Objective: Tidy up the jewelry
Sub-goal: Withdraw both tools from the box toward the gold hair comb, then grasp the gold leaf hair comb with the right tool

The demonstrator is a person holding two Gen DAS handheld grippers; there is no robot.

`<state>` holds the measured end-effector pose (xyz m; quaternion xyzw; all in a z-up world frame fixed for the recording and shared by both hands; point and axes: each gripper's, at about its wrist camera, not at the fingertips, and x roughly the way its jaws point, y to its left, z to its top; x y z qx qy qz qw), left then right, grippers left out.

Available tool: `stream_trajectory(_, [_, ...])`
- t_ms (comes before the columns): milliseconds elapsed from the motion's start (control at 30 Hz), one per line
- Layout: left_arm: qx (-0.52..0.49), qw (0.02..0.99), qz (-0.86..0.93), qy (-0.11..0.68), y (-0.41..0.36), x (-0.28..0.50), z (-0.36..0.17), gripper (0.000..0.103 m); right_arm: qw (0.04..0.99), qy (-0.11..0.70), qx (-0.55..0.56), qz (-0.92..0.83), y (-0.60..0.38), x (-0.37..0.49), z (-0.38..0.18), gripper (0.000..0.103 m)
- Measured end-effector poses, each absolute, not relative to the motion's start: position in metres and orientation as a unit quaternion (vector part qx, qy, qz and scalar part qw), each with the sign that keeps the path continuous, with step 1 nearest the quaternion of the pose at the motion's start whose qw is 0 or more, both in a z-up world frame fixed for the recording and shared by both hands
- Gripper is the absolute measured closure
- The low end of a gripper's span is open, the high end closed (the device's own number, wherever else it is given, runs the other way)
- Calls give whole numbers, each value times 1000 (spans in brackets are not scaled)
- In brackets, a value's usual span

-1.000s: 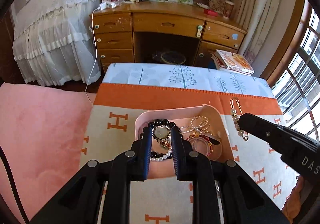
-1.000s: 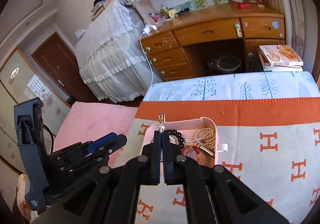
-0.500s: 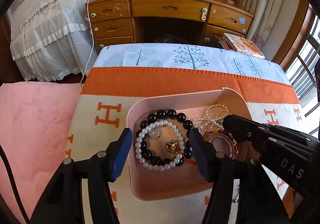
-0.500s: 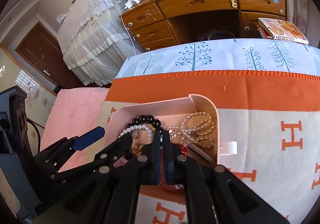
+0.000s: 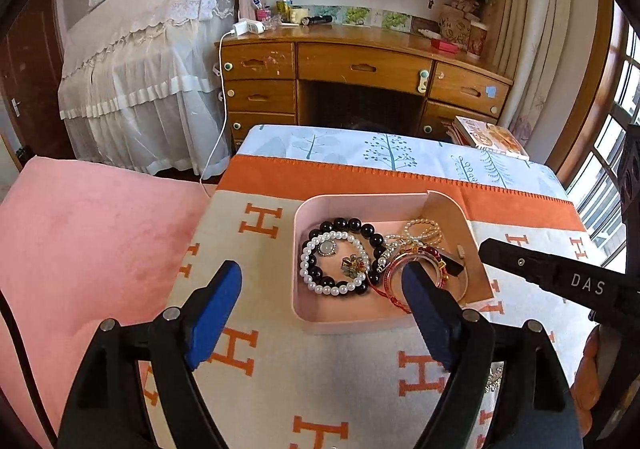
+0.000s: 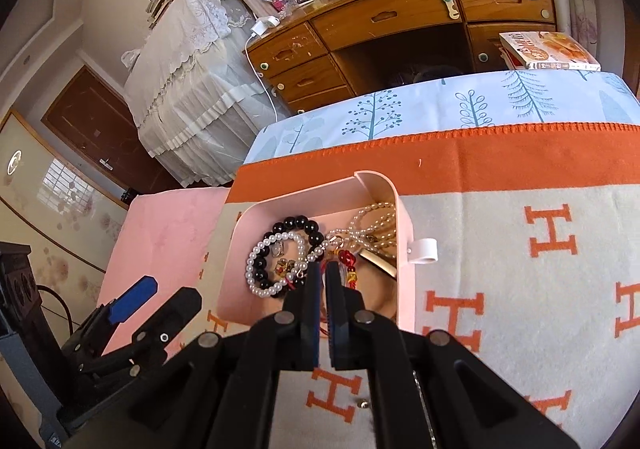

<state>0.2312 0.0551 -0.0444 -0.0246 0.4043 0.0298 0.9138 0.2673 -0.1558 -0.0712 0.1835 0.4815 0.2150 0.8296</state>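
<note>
Done: bracelets lie in pink tray (image 5: pixel 340 323) | your left gripper (image 5: pixel 320 289) just opened wide, empty | right gripper (image 6: pixel 321 277) closed over tray | left: little visible.

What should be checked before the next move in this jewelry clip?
1. Left claw free: ok; its jaws have just been opening and nothing is between them.
2. Right claw shut: ok.
3. Right claw pinching a piece: cannot tell.
4. Pearl bracelet and black bead bracelet inside the pink tray: ok.
5. Every piece off the blanket: not ok; a small metal piece lies outside the tray.
</note>
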Motion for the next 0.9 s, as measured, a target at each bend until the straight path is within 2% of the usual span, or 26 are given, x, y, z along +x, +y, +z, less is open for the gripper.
stream_trajectory(167, [-29, 925, 32, 378, 53, 206, -24, 17, 837, 464, 184, 222, -168, 245, -49, 98])
stream_trajectory(300, [-24, 931, 30, 362, 46, 189, -9, 15, 846, 451, 172, 228, -174, 231, -27, 84])
stream_trajectory(533, [-20, 936, 17, 350, 33, 166, 9, 13, 861, 431, 131, 238, -177, 204, 8, 81])
stream_trajectory(600, [-17, 937, 14, 348, 29, 159, 12, 11, 865, 426, 116, 238, -179, 194, 13, 74])
stream_trajectory(700, [-14, 939, 10, 343, 27, 151, 14, 2, 871, 420, 97, 235, -181, 184, 16, 66])
stream_trajectory(900, [-16, 937, 15, 348, 27, 149, 4, 1, 869, 429, 72, 234, -187, 175, 6, 65])
